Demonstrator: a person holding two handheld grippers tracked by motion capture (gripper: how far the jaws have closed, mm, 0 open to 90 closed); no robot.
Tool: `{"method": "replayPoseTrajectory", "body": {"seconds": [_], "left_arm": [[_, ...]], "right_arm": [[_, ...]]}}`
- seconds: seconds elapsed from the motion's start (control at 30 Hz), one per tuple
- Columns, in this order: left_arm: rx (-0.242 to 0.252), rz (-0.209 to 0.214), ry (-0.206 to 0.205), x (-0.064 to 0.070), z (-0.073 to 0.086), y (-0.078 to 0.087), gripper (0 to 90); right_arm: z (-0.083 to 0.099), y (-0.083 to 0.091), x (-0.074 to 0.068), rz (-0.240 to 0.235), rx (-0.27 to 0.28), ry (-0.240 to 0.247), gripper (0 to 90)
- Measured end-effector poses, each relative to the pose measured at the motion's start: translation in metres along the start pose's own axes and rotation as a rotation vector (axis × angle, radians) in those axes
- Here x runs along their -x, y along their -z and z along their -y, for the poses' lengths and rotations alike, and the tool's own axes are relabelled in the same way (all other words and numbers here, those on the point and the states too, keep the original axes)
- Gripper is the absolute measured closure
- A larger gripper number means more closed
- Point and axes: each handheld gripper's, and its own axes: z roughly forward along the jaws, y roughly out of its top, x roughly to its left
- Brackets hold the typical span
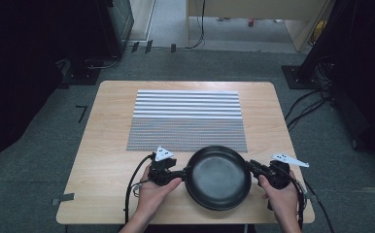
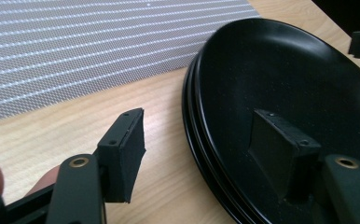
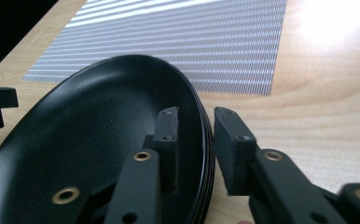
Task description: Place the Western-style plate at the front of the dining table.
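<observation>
The wooden surface (image 1: 108,126) has lots of bare room, and the striped mat (image 1: 187,120) lies just behind your black plates (image 1: 218,177), stacked near the front edge. Your left claw (image 2: 197,149) gapes wide across their rim. Your right claw (image 3: 196,140) is narrower, rim between its jaws, not clamped. Two sides, so lifting should stay level.

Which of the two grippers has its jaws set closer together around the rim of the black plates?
The right gripper: its jaws stand narrowly either side of the black plates' rim, while the left gripper gapes wide.
</observation>
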Motion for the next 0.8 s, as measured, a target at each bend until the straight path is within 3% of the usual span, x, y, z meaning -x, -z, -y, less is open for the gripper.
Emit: {"method": "replayPoseTrajectory", "body": {"seconds": [0.13, 0.37, 0.5, 0.8], "left_arm": [[-0.024, 0.005, 0.004, 0.0, 0.004, -0.002, 39.6], [-0.044, 0.03, 0.023, -0.001, 0.011, -0.005, 45.8], [-0.055, 0.057, 0.021, 0.001, 0.013, -0.006, 47.8], [-0.084, 0.112, 0.032, 0.007, 0.016, -0.011, 48.9]], "right_arm": [[0.001, -0.001, 0.002, 0.01, -0.028, -0.037, 76.5], [0.003, 0.0, 0.003, 0.009, -0.053, -0.057, 83.3], [0.004, 0.001, 0.006, -0.006, -0.066, -0.127, 84.9], [0.006, 0.0, 0.005, -0.021, -0.077, -0.143, 85.2]]}}
